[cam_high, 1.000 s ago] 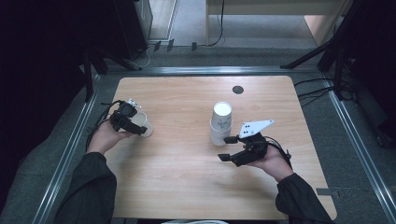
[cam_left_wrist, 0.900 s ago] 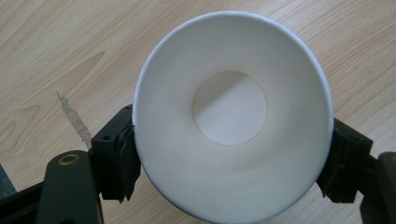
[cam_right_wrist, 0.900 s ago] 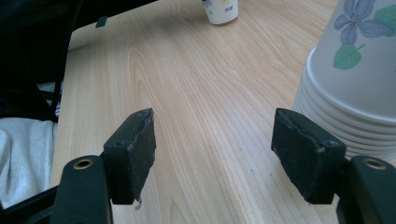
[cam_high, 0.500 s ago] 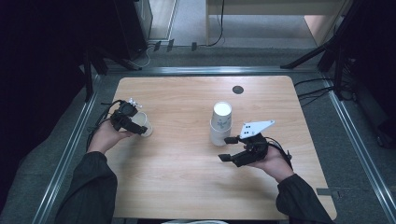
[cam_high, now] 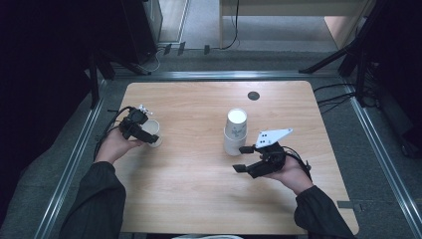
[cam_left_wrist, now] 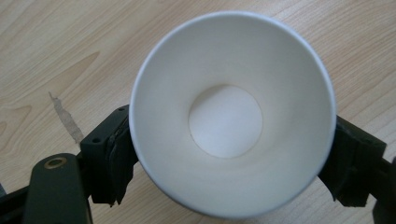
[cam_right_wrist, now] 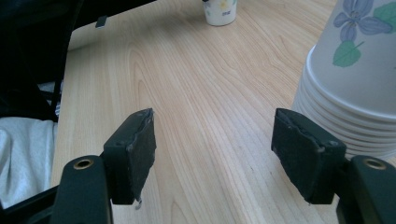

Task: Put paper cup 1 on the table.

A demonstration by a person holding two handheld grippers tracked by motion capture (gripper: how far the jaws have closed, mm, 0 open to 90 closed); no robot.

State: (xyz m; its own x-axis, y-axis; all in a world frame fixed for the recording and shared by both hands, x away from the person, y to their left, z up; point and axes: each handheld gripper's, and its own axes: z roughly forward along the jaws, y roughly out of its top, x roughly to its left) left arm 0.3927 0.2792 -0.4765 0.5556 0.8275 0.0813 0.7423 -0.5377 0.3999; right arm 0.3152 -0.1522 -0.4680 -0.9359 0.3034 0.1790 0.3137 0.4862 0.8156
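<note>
L gripper [cam_left_wrist: 224, 196] jaws just opening round paper cup [cam_left_wrist: 232, 112], R gripper [cam_right_wrist: 215, 154] open beside cup stack [cam_right_wrist: 359, 88]

A pale wooden surface [cam_high: 199, 199] stands on grey floor [cam_high: 199, 64], metal rails [cam_high: 64, 169] along its sides; dark cabinet [cam_high: 142, 22] behind, cables [cam_high: 338, 94] trailing, room dim at the edges

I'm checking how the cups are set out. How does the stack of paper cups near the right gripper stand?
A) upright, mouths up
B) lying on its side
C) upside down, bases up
C: the stack of paper cups shows a closed base on top and nested rims at the bottom.
</note>
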